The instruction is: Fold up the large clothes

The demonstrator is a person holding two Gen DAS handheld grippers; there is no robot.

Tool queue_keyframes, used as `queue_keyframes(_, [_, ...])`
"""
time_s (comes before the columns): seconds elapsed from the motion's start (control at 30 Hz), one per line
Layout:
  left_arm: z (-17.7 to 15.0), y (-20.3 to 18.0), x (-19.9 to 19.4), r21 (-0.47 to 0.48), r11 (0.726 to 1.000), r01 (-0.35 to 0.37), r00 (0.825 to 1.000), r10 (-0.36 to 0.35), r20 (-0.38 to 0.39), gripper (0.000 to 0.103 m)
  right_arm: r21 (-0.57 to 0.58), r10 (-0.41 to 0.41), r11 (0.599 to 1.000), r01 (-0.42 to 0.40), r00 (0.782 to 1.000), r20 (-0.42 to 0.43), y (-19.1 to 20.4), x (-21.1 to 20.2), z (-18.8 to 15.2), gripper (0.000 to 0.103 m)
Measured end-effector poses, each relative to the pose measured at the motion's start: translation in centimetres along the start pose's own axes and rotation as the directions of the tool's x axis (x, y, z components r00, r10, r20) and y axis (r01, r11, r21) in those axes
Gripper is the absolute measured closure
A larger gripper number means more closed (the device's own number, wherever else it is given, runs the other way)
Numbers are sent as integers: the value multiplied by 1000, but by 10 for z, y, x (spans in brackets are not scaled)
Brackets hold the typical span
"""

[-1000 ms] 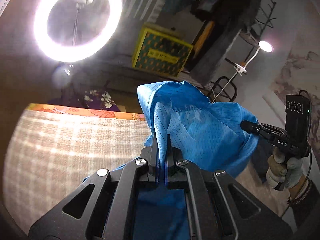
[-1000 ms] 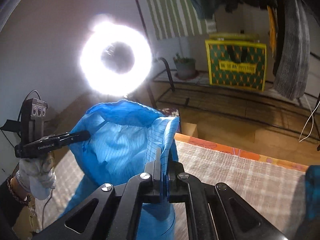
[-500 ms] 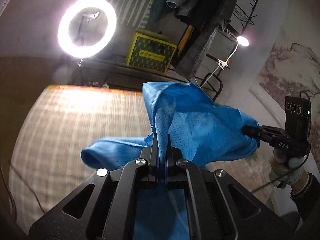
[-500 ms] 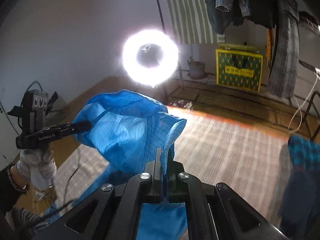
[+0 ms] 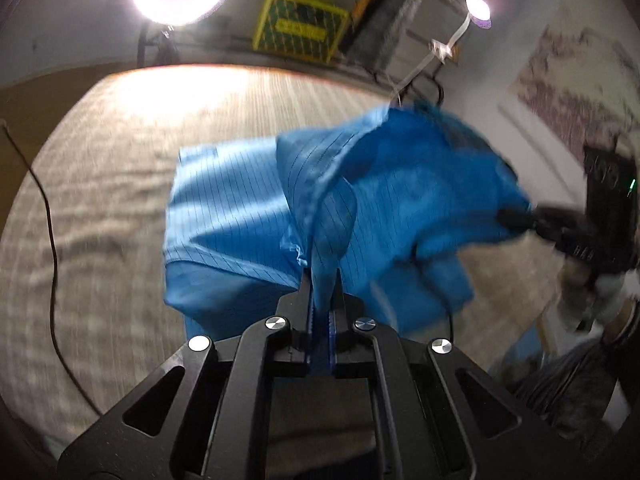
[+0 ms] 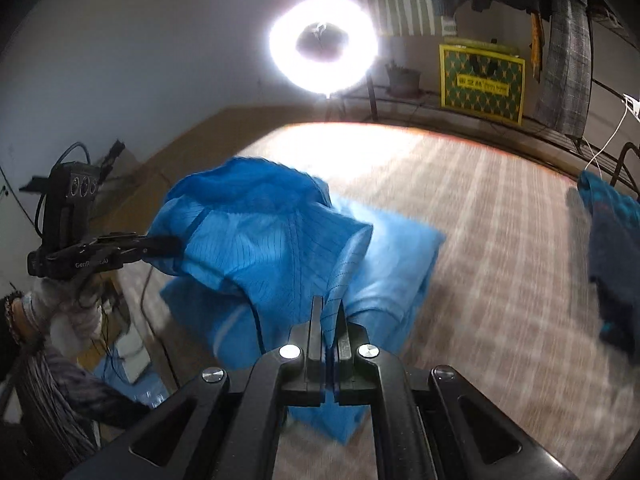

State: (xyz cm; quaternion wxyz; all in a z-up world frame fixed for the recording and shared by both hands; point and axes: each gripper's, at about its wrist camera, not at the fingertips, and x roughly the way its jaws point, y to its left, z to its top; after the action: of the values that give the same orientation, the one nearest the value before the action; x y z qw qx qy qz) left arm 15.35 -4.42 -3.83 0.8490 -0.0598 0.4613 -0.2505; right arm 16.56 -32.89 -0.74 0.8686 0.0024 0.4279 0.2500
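Blue garment (image 5: 248, 216) now lower over checked cloth (image 5: 100, 184), both tools (image 5: 323, 280) (image 6: 329, 312) clamped on it.

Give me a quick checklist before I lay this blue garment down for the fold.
1. Left hand-held gripper clamped on the blue garment: ok, cloth pinched between closed jaws.
2. Right hand-held gripper clamped on the garment: ok, jaws closed on an edge.
3. Held edge stretched straight between the grippers: not ok, it sags and bunches.
4. Lower part resting on the checked cover: ok, it lies there, though creased.
5. Black cable clear of the garment: ok, it runs well to one side.
6. Edges lined up: cannot tell, the pictures are blurred.
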Motion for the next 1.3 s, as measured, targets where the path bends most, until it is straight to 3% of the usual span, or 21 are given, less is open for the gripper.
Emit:
queue_keyframes(0.1, [-15,-4,-9,20,1000,-8,1000,9,-20,99,-24,-24,999,24,999,35,10,-22,-13,84])
queue_keyframes(0.13, [-18,-4,-17,18,1000,-1,1000,1,-18,94,-14,-16,1000,17,998,56,10,-30,-15,72])
queue_keyframes(0.4, [-27,-7,-127,-12,1000,26,988,-24,151,92,4,29,1000,-31,971,237,21,-129,-23,71])
queue_keyframes(0.47, [-25,-7,-159,-41,998,41,979,-32,200,83,4,25,1000,-27,961,274,25,-155,-25,70])
queue_keyframes(0.5, [-24,-6,-175,-60,997,51,974,-36,223,74,6,26,1000,-29,957,288,26,-167,-26,70])
queue_keyframes(0.57, [-24,-9,-209,-91,994,66,964,-40,263,71,11,29,999,-34,949,314,28,-189,-28,70])
queue_keyframes(0.7, [-23,-18,-257,-96,995,37,957,-8,289,71,9,23,1000,-28,942,335,34,-228,-31,70])
queue_keyframes(0.8, [-23,-26,-285,-127,991,47,962,-11,273,71,7,15,1000,-19,942,335,39,-252,-33,70])
queue_keyframes(0.9, [-24,-39,-306,-121,991,50,961,-15,275,55,-10,18,1000,-15,944,331,48,-269,-39,66])
queue_keyframes(0.93, [-24,-42,-308,-109,993,48,961,-16,276,49,-15,20,1000,-16,943,332,51,-272,-43,61])
queue_keyframes(1.0, [-26,-45,-296,-99,994,43,963,-15,268,49,-21,36,999,-31,944,328,57,-268,-50,53])
queue_keyframes(1.2, [-41,-33,-196,-99,993,58,991,-46,125,49,-1,56,998,-57,972,230,57,-198,-64,53])
queue_keyframes(1.3, [-49,-22,-143,-123,991,48,998,-42,51,49,4,56,998,-58,983,175,55,-156,-64,58])
